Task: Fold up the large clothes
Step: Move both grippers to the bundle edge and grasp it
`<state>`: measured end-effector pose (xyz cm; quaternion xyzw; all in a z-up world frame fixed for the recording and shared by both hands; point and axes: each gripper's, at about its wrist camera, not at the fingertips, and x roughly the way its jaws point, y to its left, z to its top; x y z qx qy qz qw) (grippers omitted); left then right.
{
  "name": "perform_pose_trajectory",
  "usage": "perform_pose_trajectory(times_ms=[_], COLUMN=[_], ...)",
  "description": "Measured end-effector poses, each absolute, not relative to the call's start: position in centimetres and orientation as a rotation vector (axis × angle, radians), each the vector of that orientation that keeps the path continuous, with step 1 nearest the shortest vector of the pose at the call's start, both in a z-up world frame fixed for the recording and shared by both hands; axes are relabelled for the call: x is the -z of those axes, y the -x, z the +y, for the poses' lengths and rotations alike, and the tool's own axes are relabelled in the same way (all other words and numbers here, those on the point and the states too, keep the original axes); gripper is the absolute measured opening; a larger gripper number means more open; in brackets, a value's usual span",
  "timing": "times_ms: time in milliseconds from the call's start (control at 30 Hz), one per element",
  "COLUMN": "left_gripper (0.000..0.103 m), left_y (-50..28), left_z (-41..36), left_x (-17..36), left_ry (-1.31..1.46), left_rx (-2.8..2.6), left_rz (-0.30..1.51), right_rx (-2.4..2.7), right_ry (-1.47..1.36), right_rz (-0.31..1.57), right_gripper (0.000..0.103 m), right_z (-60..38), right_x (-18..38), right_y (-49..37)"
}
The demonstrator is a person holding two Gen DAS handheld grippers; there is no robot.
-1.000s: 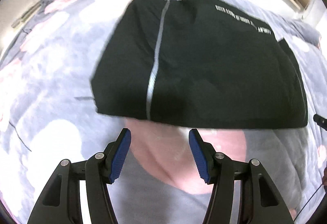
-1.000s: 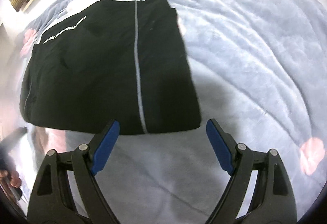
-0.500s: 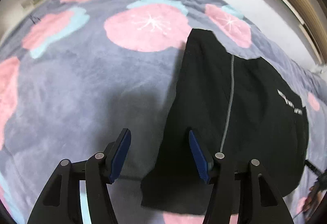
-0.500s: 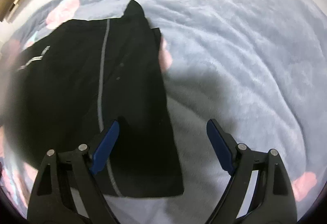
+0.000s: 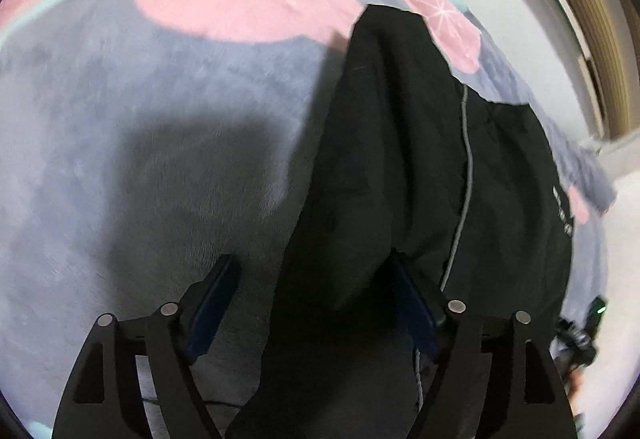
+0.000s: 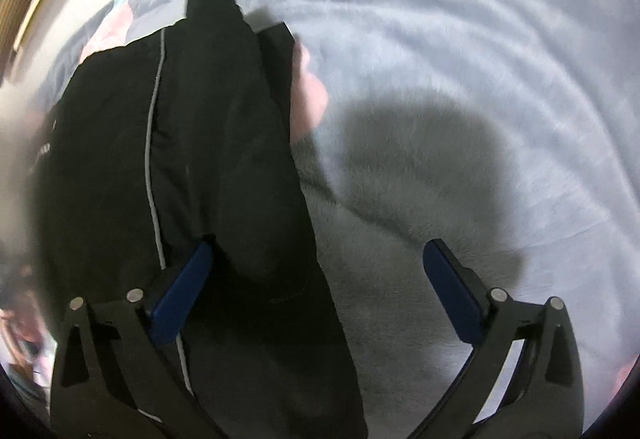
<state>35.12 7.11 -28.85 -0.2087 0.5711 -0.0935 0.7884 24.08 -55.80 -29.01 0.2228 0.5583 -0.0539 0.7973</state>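
Fabric fills your left wrist view: the black garment (image 5: 400, 167) lies folded on the grey blanket (image 5: 160, 119) with pink flowers, its left edge running between the fingers of your left gripper (image 5: 312, 279). Those jaws have just been opening and stand released, pressing nothing. From your right wrist view, the same garment (image 6: 192, 159) lies on the left, its right edge between the blue pads (image 6: 180, 299) of your right gripper (image 6: 320, 263), whose jaws have also just widened and grip nothing.
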Motion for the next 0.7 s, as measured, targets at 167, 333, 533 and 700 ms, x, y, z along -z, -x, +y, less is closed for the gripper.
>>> perform_pose_trajectory(times_ms=[167,333,533,700], left_gripper=[0.081,0.065,0.028,0.049], left_y=[-34.9,-35.0,-33.8,-34.5], left_z=[7.3,6.8,3.3,4.7], left_x=[29.1,28.7,26.5,26.6], left_ry=[0.466,0.429,0.223,0.286], left_rx=[0.206,0.224,0.24,0.242], left_rz=[1.228,1.222,1.177,1.216], right_rx=[0.081,-0.049,-0.044,-0.038], right_ry=[-0.578,-0.593,-0.456,-0.506], right_rz=[1.202,1.167,1.18,1.219], right_gripper=[0.102,0.061,0.043,0.076], right_z=[-56.7,-55.7,-53.5,-54.9], right_x=[29.7,28.4,26.4,26.4], right_y=[-23.1,-22.8,-22.3,-21.8])
